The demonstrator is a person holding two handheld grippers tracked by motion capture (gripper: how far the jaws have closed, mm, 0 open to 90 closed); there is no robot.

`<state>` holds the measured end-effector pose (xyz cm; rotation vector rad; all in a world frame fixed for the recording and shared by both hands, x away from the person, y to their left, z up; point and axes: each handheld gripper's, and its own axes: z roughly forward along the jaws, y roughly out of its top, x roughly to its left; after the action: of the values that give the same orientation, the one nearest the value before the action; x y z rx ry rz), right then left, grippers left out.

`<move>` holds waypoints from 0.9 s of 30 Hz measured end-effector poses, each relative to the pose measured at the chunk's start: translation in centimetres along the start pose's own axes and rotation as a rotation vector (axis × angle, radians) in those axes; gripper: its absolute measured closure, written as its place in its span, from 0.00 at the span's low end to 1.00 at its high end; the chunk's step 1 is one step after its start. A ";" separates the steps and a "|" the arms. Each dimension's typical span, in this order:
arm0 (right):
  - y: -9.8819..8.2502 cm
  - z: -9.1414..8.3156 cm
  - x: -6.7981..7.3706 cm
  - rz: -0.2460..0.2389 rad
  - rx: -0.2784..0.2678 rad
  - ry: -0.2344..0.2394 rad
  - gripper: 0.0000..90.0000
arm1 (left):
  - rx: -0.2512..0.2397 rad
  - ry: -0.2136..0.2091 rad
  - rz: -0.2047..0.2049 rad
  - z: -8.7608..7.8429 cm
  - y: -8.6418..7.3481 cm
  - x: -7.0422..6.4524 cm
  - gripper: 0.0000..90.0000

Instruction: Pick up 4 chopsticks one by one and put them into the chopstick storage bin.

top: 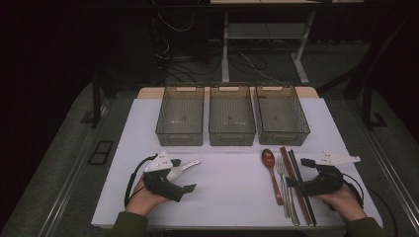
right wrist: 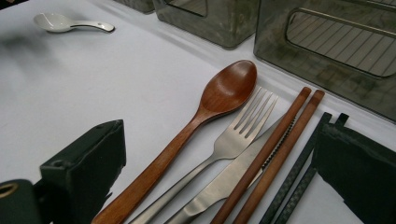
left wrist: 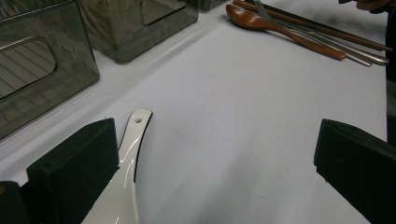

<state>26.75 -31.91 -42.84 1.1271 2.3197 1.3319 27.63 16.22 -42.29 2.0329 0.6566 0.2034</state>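
A: What's in the three bins (top: 231, 121)?

B: Nothing. Left to right, each smoky plastic bin shows a bare ribbed floor.

A: The left gripper (top: 184, 178)?

B: Jaws wide apart, holding nothing; the white spoon (left wrist: 126, 168) lies on the table against its left jaw.

A: The right gripper (top: 298, 173)?

B: Also spread wide, unloaded, straddling the wooden spoon (right wrist: 196, 121), fork (right wrist: 233, 135), knife (right wrist: 224, 182) and chopsticks (right wrist: 275, 149).

A: Any writing?

B: None readable.
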 end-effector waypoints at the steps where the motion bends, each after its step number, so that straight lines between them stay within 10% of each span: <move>1: 0.0 0.0 -0.1 0.002 -0.001 -0.002 0.03 | 0.000 0.000 0.000 0.0 0.0 0.0 0.00; 27: 0.8 -0.3 -1.5 0.045 0.050 -0.063 0.18 | -0.011 0.001 -0.017 -0.2 -0.1 -0.1 0.00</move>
<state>27.94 -32.94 -42.26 1.2250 2.3076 1.2416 27.41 16.38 -42.28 2.0160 0.6716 0.1980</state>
